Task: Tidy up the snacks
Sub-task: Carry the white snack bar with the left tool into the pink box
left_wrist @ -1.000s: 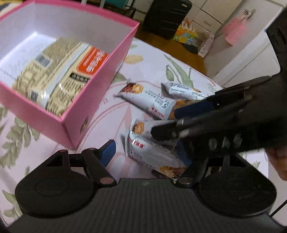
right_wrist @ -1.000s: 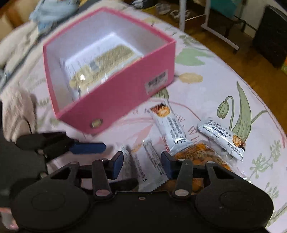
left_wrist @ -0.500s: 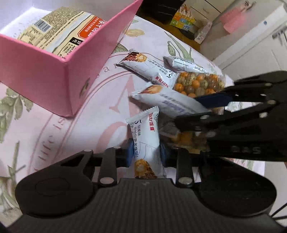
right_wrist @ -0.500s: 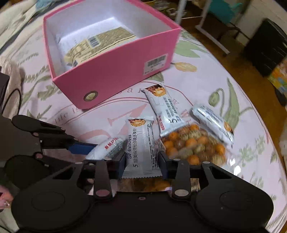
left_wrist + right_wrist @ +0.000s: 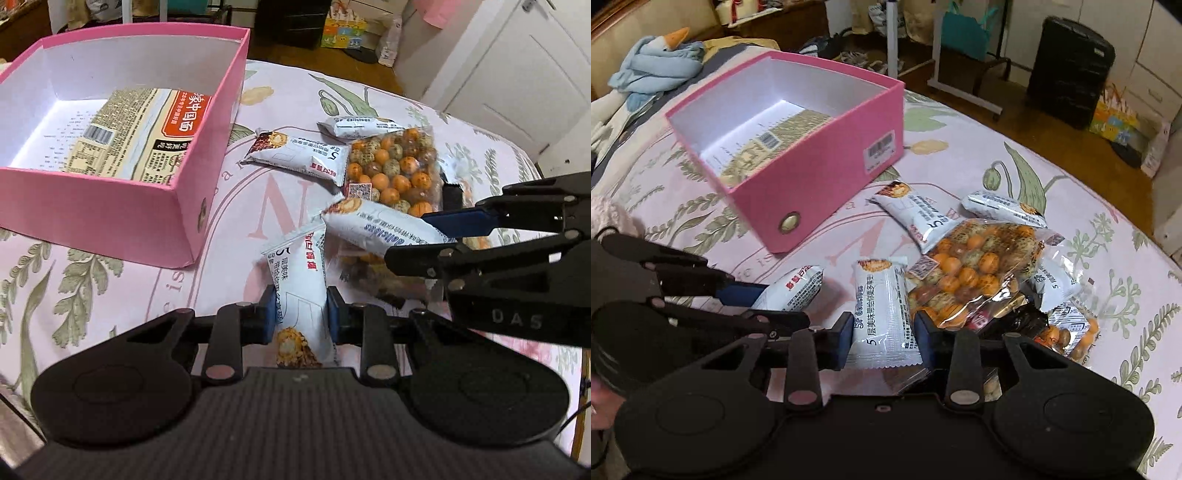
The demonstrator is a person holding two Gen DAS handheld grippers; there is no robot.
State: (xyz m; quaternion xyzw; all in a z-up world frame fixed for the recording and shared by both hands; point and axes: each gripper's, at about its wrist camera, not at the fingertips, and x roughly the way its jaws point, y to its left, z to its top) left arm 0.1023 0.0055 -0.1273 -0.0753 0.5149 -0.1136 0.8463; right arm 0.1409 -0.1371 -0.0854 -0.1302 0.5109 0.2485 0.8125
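Both jaws were clamped: my left gripper (image 5: 300,317) and right gripper (image 5: 882,338) each held a wafer packet, ready for the pink box (image 5: 207,173) ahead-left.

1. Left gripper (image 5: 300,318): matte black linkage arms, blue pads, round silver pivot screws.
2. Right gripper (image 5: 882,334): same build; its side reads "DAS", possibly cut off.
3. Ribbed black housing below both.

Left wrist view: looks forward and down along its own fingers, close over the flowered tablecloth (image 5: 110,280); pink box (image 5: 177,206) at upper left, near. Right wrist view: same low, close angle from the other side; pink box (image 5: 827,173) ahead, centre-left. Shared: box, snack pile, cloth. Each view catches the other gripper at its edge.
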